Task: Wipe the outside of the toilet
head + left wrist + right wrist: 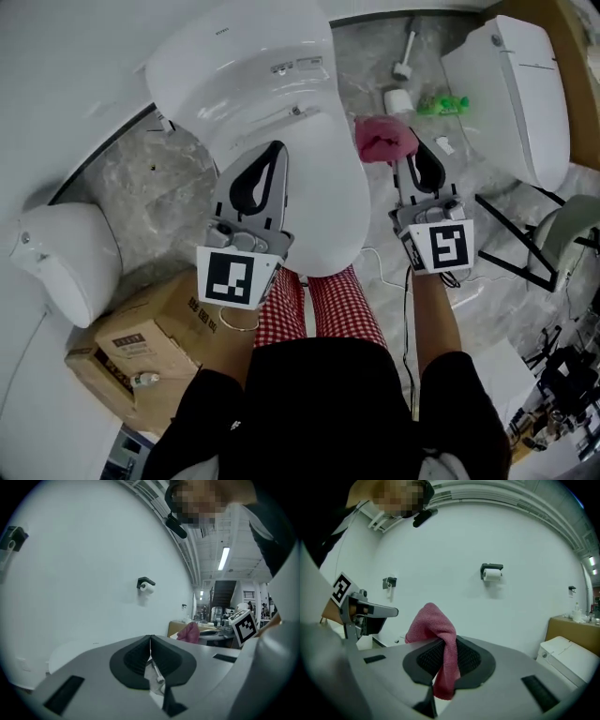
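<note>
The white toilet [323, 202] stands in the middle of the head view with its lid down and its tank [234, 56] at the far end. My left gripper [273, 156] hangs over the lid, jaws shut with nothing between them; its own view shows the pads [140, 654] meeting in a thin line. My right gripper [413, 150] is just right of the bowl, shut on a pink cloth [384, 139]. That cloth [437, 631] sticks up above the pads and hangs down below them.
A cardboard box [141, 347] lies at the lower left beside a second toilet [66, 258]. A third toilet [511, 84] stands at the upper right. A brush [405, 56], a white roll [398, 101] and a green item [441, 103] lie on the marble floor. Black stand legs [516, 244] are at the right.
</note>
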The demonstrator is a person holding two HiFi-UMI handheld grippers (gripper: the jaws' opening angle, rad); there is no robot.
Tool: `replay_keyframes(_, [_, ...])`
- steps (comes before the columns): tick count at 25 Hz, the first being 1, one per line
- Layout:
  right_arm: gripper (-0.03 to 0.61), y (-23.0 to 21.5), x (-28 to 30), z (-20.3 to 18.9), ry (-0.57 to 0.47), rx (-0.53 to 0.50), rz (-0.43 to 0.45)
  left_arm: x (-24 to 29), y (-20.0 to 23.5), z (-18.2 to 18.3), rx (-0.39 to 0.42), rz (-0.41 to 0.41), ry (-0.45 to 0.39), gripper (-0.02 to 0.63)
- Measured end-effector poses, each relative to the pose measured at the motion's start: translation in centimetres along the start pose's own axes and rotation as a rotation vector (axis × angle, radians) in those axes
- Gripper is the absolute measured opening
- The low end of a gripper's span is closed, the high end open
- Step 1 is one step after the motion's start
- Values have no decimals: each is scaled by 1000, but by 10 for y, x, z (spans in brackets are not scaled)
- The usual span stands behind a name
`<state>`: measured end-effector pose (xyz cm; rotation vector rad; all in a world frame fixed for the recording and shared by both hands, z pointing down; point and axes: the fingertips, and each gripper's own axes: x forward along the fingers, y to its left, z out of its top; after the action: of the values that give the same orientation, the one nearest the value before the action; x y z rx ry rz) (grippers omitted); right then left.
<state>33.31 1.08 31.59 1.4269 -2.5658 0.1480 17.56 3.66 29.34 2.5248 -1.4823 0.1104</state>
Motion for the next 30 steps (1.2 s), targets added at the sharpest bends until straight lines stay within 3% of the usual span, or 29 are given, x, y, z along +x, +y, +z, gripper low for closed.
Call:
replay_keyframes(5, [60, 23, -20, 51, -82, 35, 54, -4, -2, 37, 42, -54, -24, 11])
replay_keyframes(8, [61, 25, -35, 79, -122, 51, 10, -5, -2, 68, 63, -89, -52, 11])
replay_keyframes(11, [60, 21, -52, 97, -116, 111, -62, -7, -18, 90, 50, -188, -53, 11])
replay_keyframes(13, [60, 23, -66, 111, -124, 117, -112, -13, -30, 104, 94, -241, -48, 11])
replay_keyframes(19, [60, 44, -95, 165, -162, 151, -157, -30, -54, 146, 128, -349, -83, 11])
replay_keyframes(24, [61, 71, -113, 219, -338, 71, -56, -46, -64, 178, 152, -426, -92, 11])
replay_keyframes(27, [60, 83, -114, 229, -341, 50, -38, -61, -58, 188, 201, -407, -107, 11])
replay_keyframes(30, [61, 86, -112, 235, -350, 68, -7, -66, -52, 199, 186, -380, -128, 11])
